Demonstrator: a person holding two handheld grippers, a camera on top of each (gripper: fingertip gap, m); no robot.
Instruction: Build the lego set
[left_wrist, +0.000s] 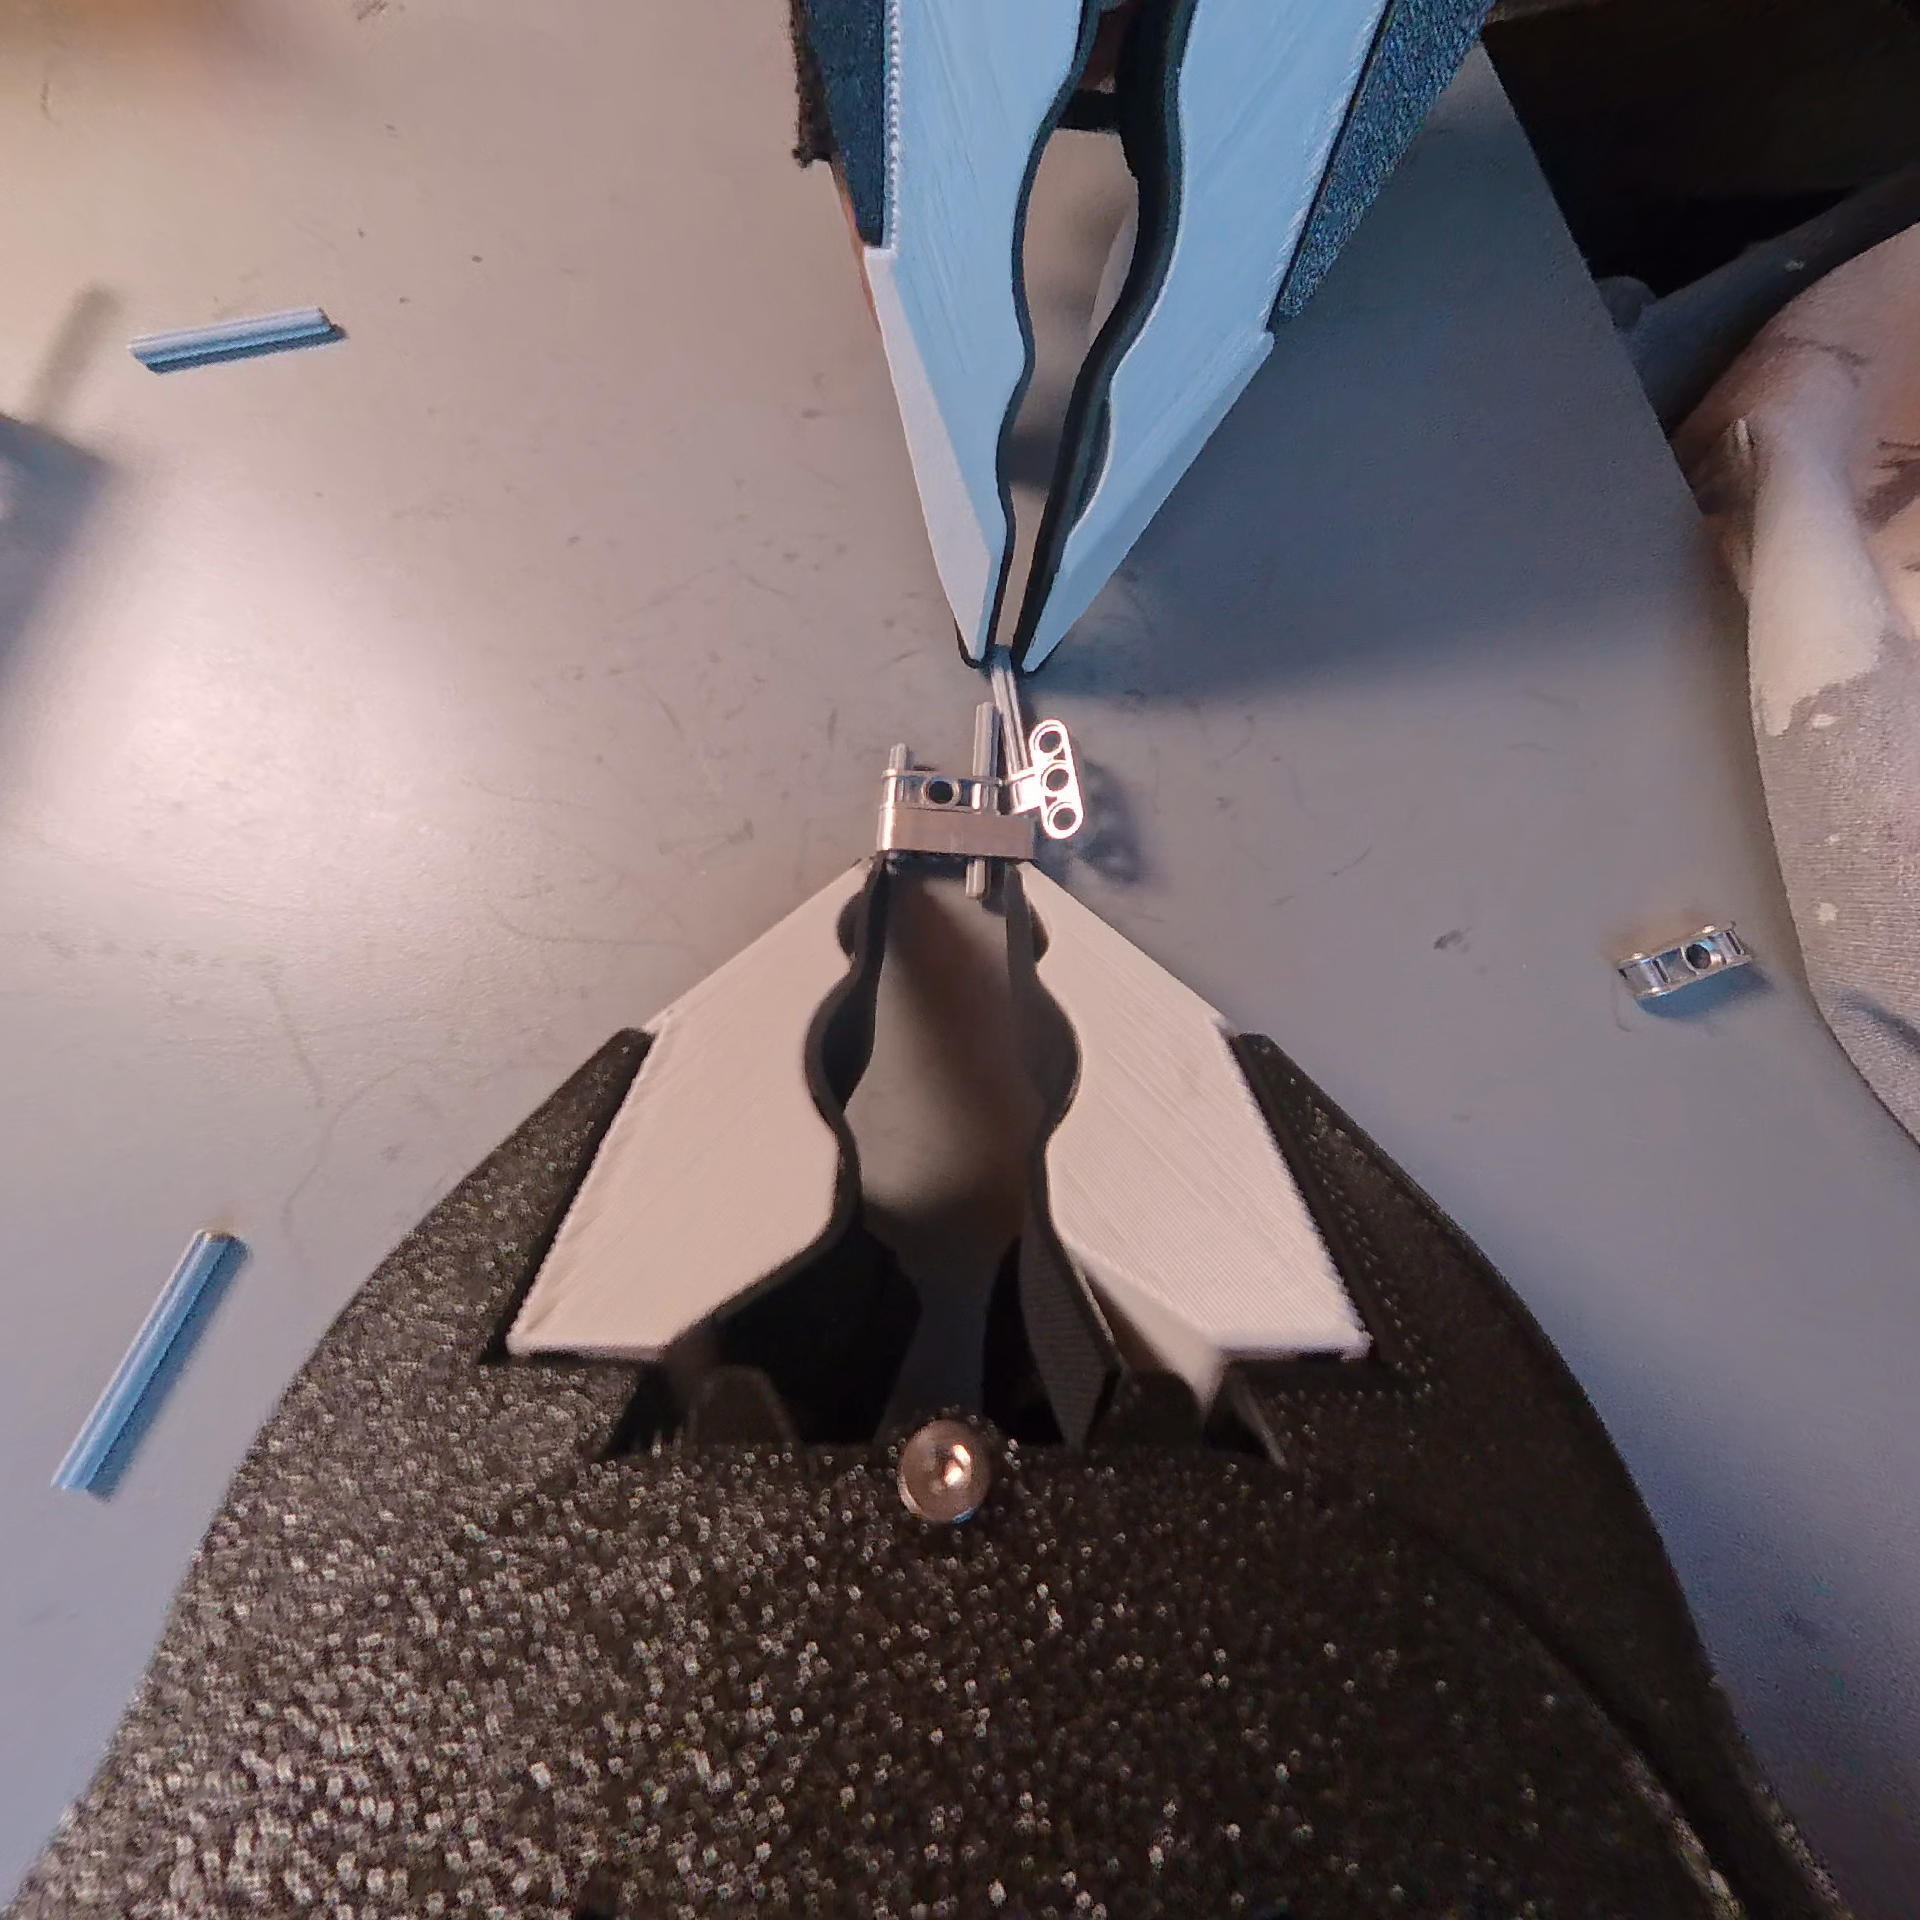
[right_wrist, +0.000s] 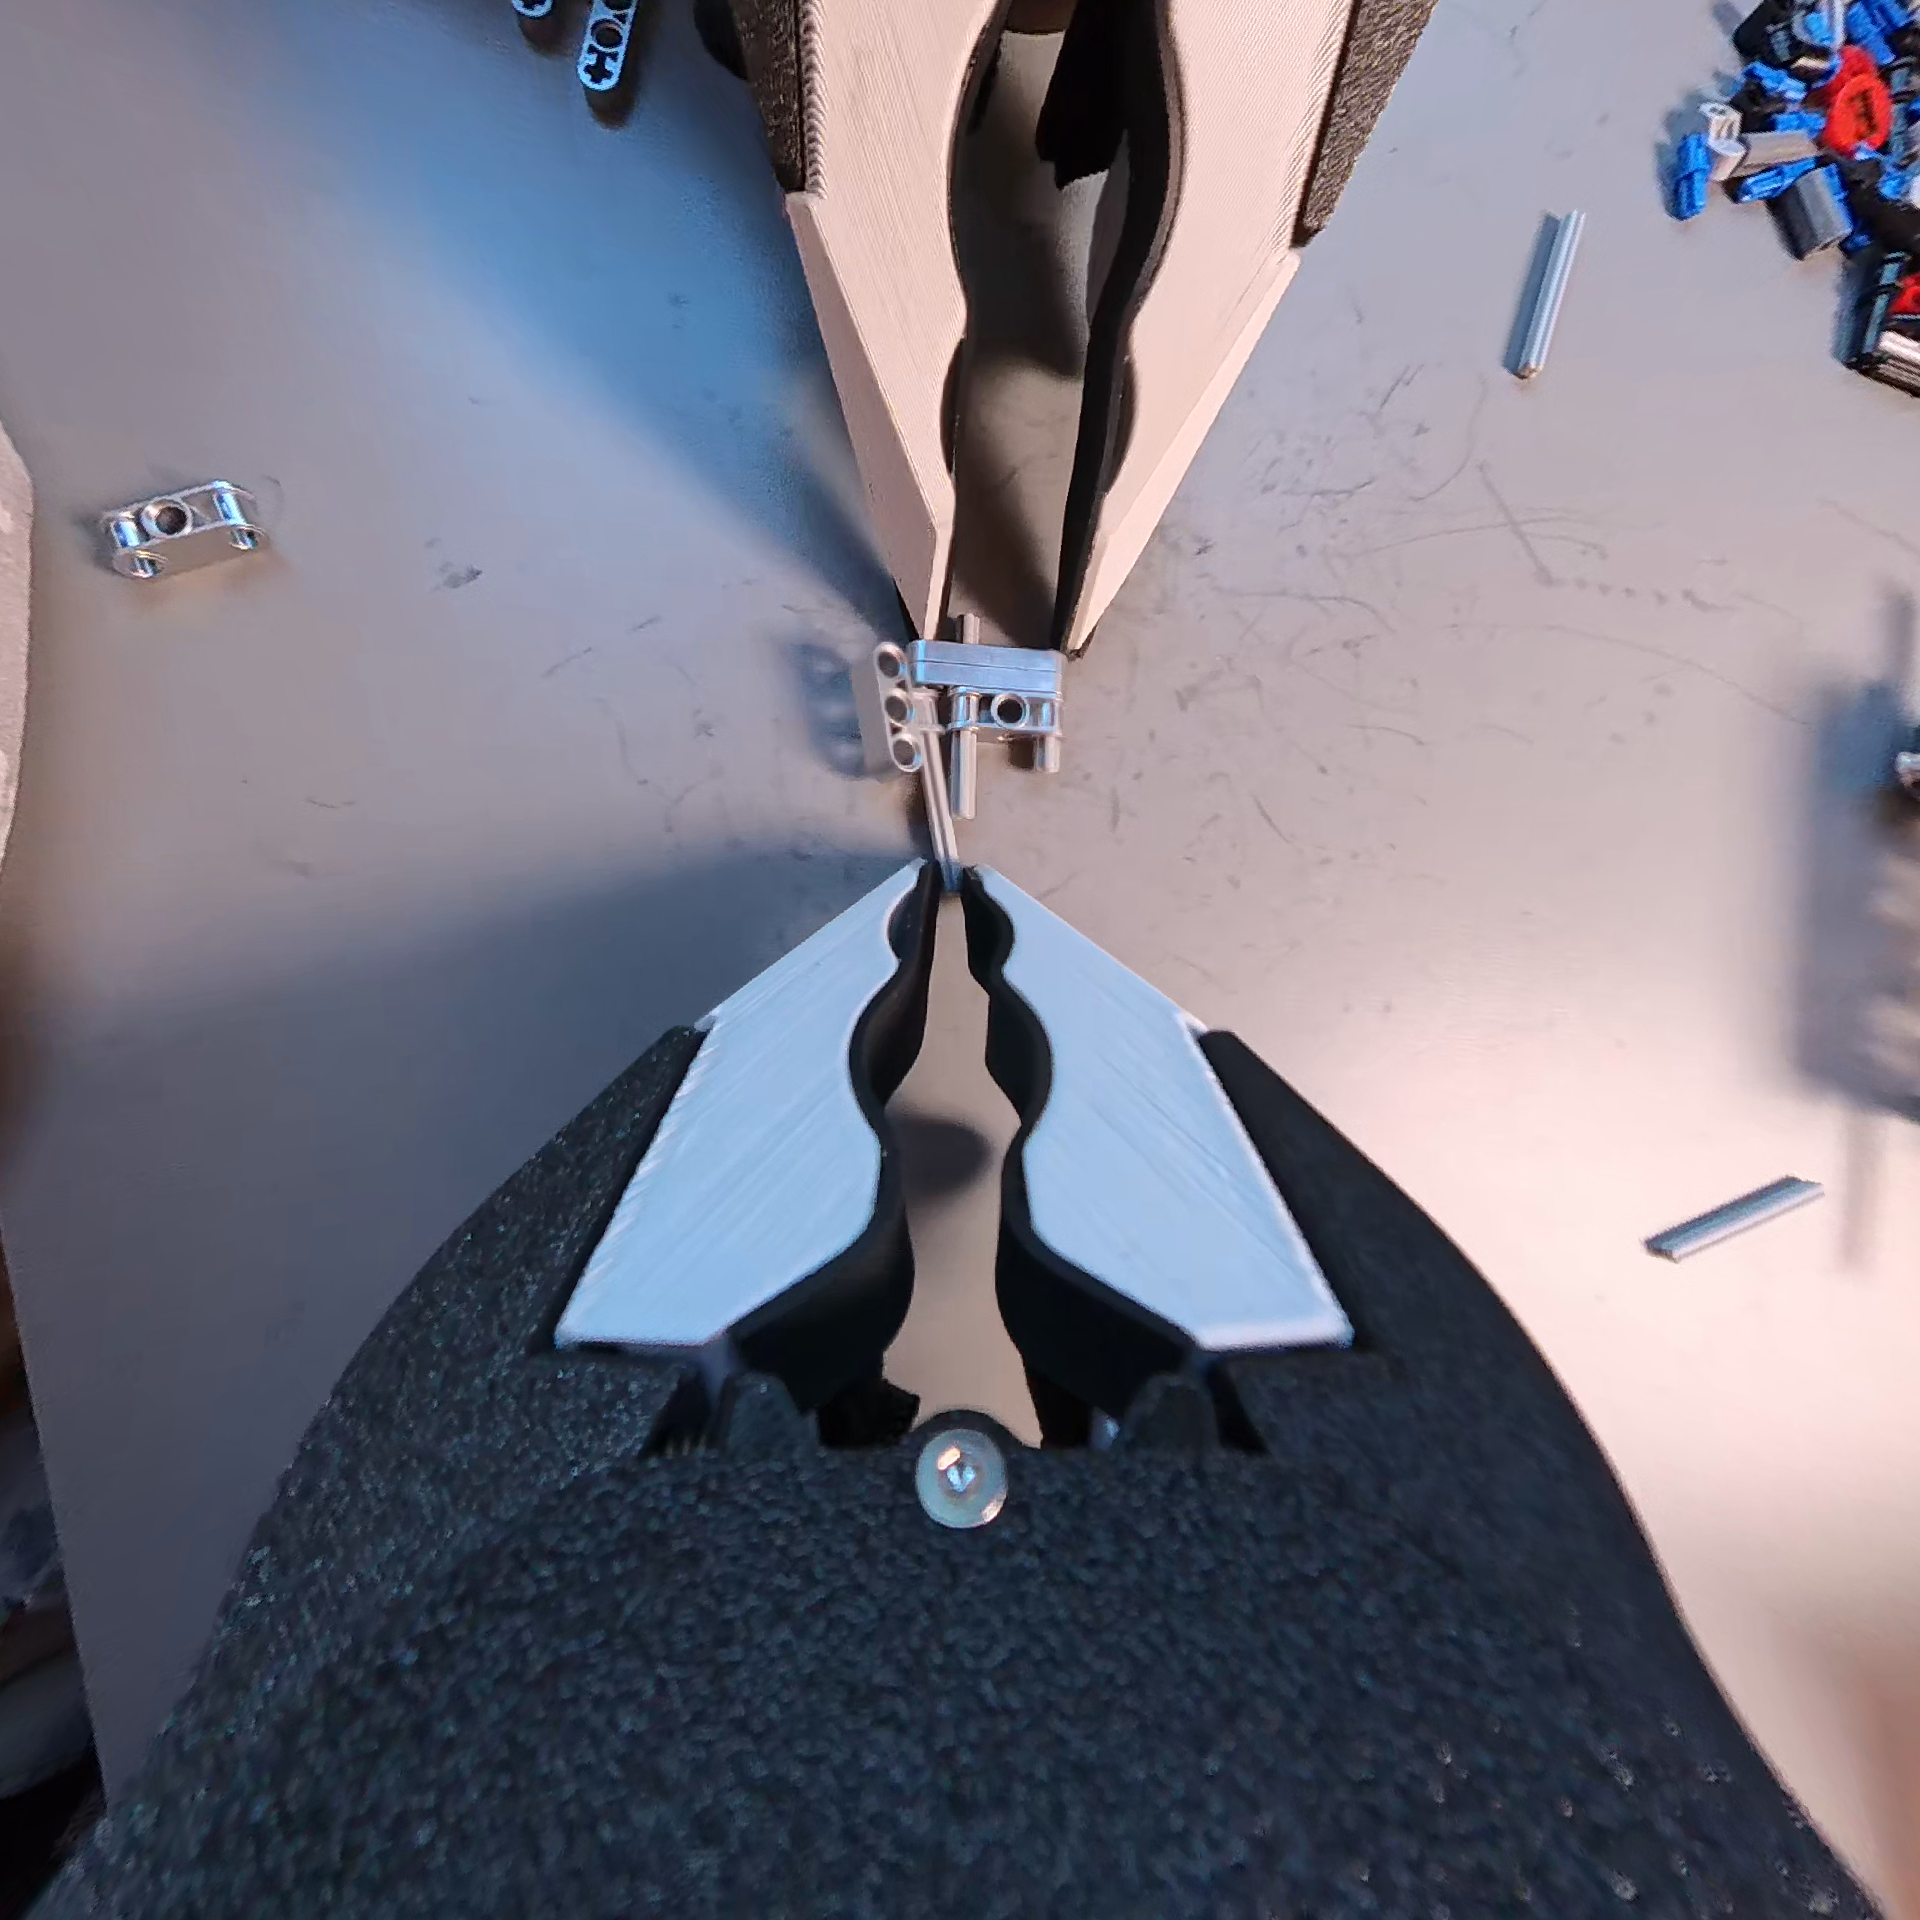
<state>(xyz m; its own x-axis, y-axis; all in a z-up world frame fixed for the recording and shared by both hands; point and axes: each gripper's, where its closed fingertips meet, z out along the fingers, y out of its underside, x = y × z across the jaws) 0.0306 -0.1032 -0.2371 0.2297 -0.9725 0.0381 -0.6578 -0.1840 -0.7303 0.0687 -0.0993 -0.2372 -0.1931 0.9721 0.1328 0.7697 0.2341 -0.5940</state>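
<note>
nearest my lens, the left gripper fills the 6 o'clock half of the left wrist view, its jaws closed on a small grey assembly of stacked flat beams with short pins standing through them. i judge this grip serves as a brace, holding the piece just above the table. from 12 o'clock the right gripper comes in tip to tip with mine, jaws pinched shut on a thin grey axle. the axle runs down to a three-hole beam at the assembly's 3 o'clock side; whether it is seated in the assembly i cannot tell.

in the right wrist view the same axle leaves the right gripper toward 12 o'clock, and the left gripper holds the assembly beyond it.

surroundings: a loose grey connector at 3 o'clock, two grey rods at 10 and 8 o'clock, a pile of blue, red and grey parts at 2 o'clock in the right wrist view. nothing lies between the gripper tips except the assembly.
</note>
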